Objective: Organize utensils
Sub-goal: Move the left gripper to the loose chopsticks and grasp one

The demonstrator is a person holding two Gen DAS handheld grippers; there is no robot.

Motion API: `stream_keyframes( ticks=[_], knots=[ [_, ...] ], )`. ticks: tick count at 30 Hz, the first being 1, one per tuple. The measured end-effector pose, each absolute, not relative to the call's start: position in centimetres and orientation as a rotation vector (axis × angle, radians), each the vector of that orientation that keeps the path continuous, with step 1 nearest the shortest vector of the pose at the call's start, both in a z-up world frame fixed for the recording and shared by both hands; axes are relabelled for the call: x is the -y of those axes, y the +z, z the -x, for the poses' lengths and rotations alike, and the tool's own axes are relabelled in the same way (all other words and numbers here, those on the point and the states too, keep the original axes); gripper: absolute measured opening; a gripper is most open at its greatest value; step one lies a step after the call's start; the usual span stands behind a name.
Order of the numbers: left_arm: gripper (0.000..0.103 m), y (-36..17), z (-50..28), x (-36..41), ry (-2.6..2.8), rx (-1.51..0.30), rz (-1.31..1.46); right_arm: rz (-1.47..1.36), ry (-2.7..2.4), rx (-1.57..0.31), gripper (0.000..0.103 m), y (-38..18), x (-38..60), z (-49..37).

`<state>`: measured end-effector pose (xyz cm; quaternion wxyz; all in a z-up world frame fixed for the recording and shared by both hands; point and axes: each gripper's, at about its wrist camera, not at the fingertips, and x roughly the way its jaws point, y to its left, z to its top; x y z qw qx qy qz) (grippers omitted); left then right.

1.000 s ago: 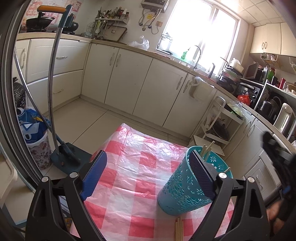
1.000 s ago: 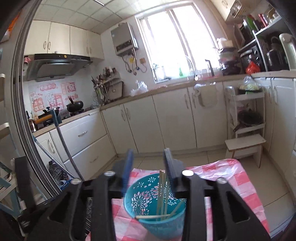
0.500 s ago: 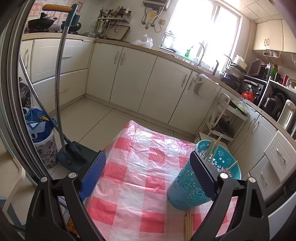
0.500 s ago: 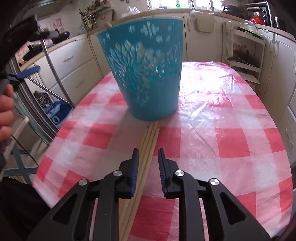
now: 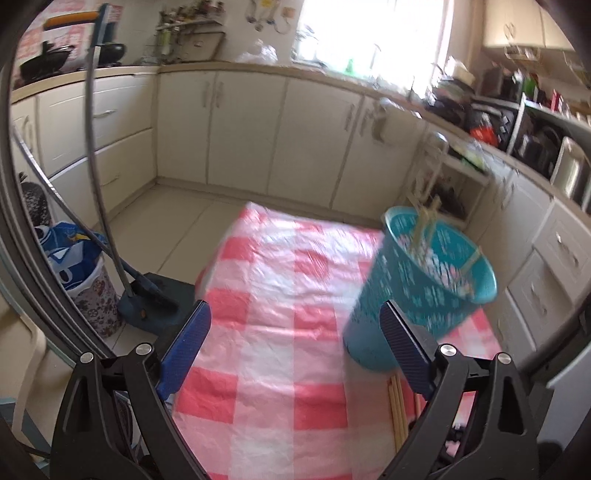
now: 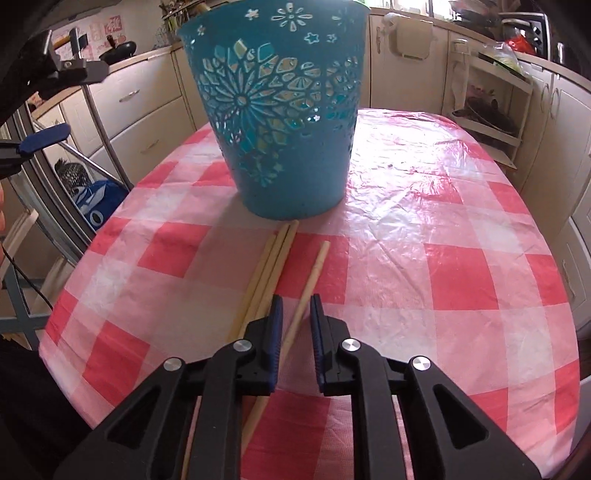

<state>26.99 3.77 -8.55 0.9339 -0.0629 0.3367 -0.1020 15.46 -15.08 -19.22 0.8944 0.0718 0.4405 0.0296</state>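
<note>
While one chopstick point(image 6: 308, 295) lies apart, three chopsticks point(image 6: 271, 264) touch; one bin point(image 6: 280, 110).

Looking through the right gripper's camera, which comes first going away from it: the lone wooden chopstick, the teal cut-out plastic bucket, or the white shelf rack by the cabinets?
From the right gripper, its jaws closing:
1. Lone pale wooden chopstick: between the jaws, on the tablecloth.
2. Teal cut-out plastic bucket: straight ahead, mid-table.
3. White shelf rack: beyond the table, upper right.

Bright daylight from window point(image 5: 373, 33) – blown out; left view motion-blurred, fisheye edges bent, dark.
</note>
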Motion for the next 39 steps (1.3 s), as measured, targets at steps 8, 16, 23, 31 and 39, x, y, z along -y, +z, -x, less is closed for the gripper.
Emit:
stream_keyframes(
  ticks=[8, 16, 23, 31, 39],
  knots=[
    [0.089, -12.8, -25.6, 0.6, -0.316, -0.816, -0.009, -0.14, 0.071, -0.921, 0.01, -19.2, 15.4, -15.3],
    [0.089, -17.3, -24.4, 5.3, -0.411, -0.943, -0.162, -0.209, 0.065, -0.927, 0.007, -19.4, 18.2, -14.8],
    [0.088, -19.1, -24.7, 6.5, -0.395, -1.001, -0.21, -0.228, 0.089, -0.914, 0.007, -19.4, 18.6, -14.7],
    [0.086, -19.8, -25.5, 6.4, -0.35, -1.022, -0.225, -0.248, 0.109, -0.909, 0.008, -19.5, 19.3, -14.6],
    [0.055, -19.2, -25.7, 7.4, -0.393, -0.991, -0.23, -0.247, 0.116, -0.891, 0.019, -19.5, 18.8, -14.9]
  ],
)
